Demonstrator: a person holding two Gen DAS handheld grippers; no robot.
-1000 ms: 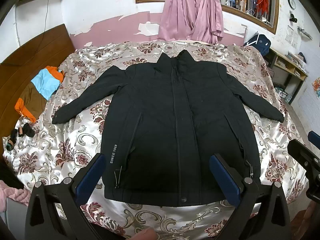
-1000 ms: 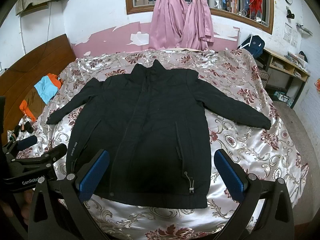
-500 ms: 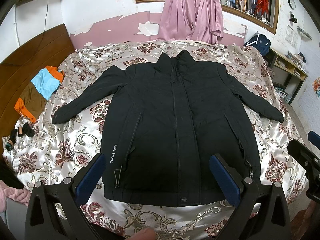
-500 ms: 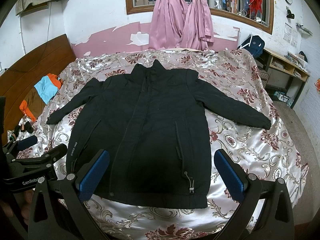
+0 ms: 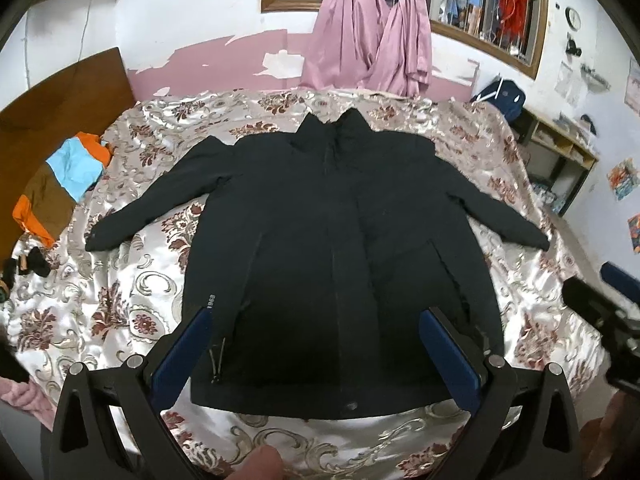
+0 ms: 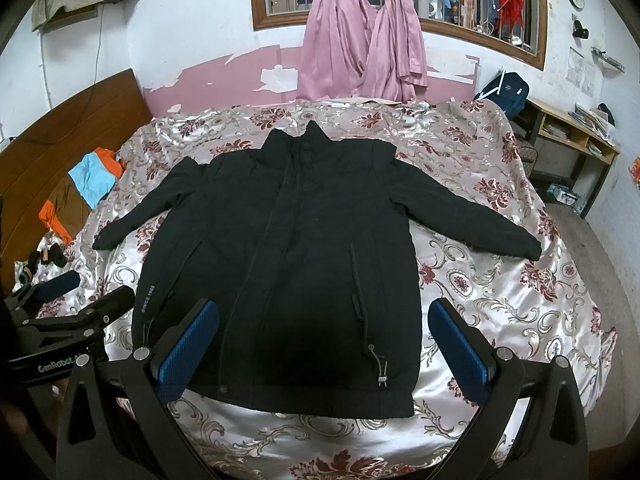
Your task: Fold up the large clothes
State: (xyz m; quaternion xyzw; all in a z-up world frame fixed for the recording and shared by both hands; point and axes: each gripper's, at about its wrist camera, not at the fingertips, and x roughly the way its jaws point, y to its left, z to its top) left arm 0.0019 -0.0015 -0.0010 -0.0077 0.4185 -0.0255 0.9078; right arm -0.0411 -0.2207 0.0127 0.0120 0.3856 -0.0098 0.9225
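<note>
While the black jacket point(image 5: 340, 248) lies flat and unfolded on the bed point(image 5: 120, 304), your left gripper point(image 5: 316, 354) and right gripper point(image 6: 324, 346) hang wide open and empty near its hem; all folding is left.

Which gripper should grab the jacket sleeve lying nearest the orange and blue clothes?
Left, probably. That sleeve of the black jacket lies on the left gripper's side; the right gripper hangs open further right.

L tongs point(image 5: 314, 354) and R tongs point(image 6: 326, 350): both held level, side by side, jaws spread wide, gripping nothing; 2 blue pads each.
</note>
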